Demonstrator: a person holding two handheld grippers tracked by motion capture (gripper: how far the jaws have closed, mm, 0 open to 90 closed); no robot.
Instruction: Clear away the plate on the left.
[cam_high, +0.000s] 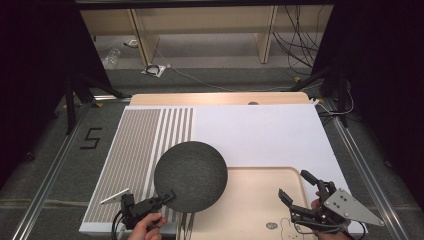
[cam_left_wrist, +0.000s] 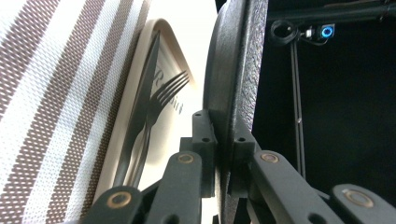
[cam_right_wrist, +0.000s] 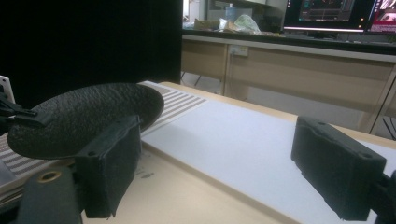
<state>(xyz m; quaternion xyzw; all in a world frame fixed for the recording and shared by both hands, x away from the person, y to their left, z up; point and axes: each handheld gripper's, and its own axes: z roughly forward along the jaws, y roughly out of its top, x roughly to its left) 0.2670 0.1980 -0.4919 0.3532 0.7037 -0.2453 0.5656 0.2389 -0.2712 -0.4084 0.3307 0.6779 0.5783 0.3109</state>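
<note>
A round, dark grey, rough-textured plate (cam_high: 191, 176) hangs level above the table's left half, and my left gripper (cam_high: 167, 198) is shut on its near rim. In the left gripper view the plate (cam_left_wrist: 236, 70) runs edge-on between the jaws of that gripper (cam_left_wrist: 224, 135). Below it a black knife (cam_left_wrist: 144, 93) and fork (cam_left_wrist: 163, 98) lie side by side on a pale wooden tray (cam_left_wrist: 140, 60). My right gripper (cam_high: 292, 183) stands open and empty over the tray's (cam_high: 250, 210) right part. In its view the plate (cam_right_wrist: 88, 114) floats at the left beyond the open gripper (cam_right_wrist: 215, 163).
A brown-and-white striped placemat (cam_high: 135, 145) covers the table's left side. A white sheet (cam_high: 260, 135) covers the right. Black curtains flank the table, and shelving with cables stands on the floor beyond the far edge.
</note>
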